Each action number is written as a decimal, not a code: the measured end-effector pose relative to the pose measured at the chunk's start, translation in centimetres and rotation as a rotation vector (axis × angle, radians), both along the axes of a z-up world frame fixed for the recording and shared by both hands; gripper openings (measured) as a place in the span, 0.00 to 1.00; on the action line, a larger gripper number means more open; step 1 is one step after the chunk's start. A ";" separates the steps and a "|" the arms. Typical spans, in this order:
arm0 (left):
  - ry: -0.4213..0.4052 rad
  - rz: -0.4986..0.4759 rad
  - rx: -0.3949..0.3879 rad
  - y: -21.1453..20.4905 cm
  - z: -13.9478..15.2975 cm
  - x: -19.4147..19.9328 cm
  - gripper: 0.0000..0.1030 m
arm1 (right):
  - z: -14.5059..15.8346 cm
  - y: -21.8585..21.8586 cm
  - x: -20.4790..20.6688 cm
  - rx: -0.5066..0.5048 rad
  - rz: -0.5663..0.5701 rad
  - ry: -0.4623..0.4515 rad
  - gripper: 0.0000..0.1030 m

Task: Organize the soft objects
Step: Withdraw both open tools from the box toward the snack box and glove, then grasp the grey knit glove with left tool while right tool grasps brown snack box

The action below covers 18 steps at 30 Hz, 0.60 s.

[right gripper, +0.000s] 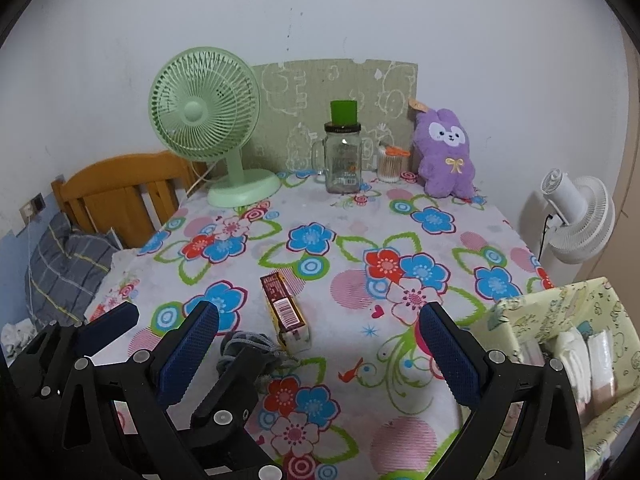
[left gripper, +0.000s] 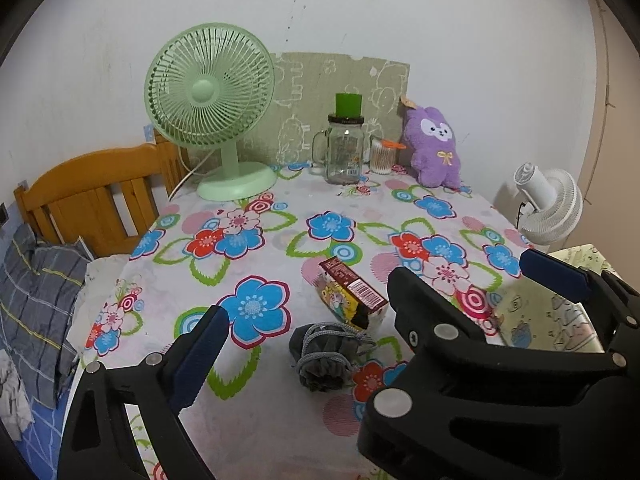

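My left claw (left gripper: 308,324) gapes wide and empty over the flowered bench (left gripper: 280,256); the grey drawstring pouch (left gripper: 326,354) lies low in the frame's centre between its fingers, untouched, beside a small carton (left gripper: 352,296). My right claw (right gripper: 320,334) also stands wide, empty.

A home, most likely a bedroom. Wooden bed headboard (left gripper: 96,200) at left, with a grey plaid pillow (left gripper: 36,292) against it. Desk under a flowered cloth (left gripper: 280,248) pushed to a scuffed white wall (left gripper: 360,12). On it: green desk fan (left gripper: 210,92), glass mug-jar (left gripper: 345,152), tub of cotton swabs (left gripper: 382,156), purple plush toy (left gripper: 434,144). White standing fan (right gripper: 580,216) at right. Cartoon-print fabric storage box (right gripper: 560,320) holding folded white items.
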<state>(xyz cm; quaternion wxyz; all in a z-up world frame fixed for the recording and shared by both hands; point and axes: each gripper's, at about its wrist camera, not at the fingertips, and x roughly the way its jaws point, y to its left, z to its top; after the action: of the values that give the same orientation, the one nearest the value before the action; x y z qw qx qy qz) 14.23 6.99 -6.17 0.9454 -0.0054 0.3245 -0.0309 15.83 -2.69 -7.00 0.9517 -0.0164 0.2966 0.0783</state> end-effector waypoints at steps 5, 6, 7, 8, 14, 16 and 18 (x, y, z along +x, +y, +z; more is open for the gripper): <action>0.034 -0.009 -0.043 0.5 -1.7 1.3 0.94 | -1.5 0.0 1.3 0.006 -0.016 0.018 0.99; 0.043 -0.010 -0.050 0.5 -2.1 1.5 0.94 | -1.7 0.1 1.4 0.007 -0.018 0.023 0.99; 0.055 -0.012 -0.057 0.6 -2.5 1.8 0.94 | -2.0 0.1 1.6 0.004 -0.018 0.029 0.99; 0.063 -0.013 -0.061 0.7 -2.8 1.9 0.94 | -2.3 0.1 1.9 -0.001 -0.017 0.034 0.99; 0.106 -0.005 -0.084 1.0 -4.6 2.7 0.87 | -4.0 0.4 2.9 -0.007 -0.005 0.076 0.99; 0.120 -0.009 -0.095 1.1 -5.1 3.0 0.79 | -4.5 0.5 3.3 -0.007 -0.003 0.089 0.99; 0.140 -0.013 -0.110 1.3 -5.5 3.2 0.70 | -4.8 0.6 3.4 -0.006 -0.004 0.097 0.99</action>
<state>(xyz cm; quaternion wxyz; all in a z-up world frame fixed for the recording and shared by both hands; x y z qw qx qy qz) 17.43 8.34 -11.71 0.9184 -0.0574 0.3877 -0.0542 19.26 -2.11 -11.85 0.9363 -0.0146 0.3426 0.0762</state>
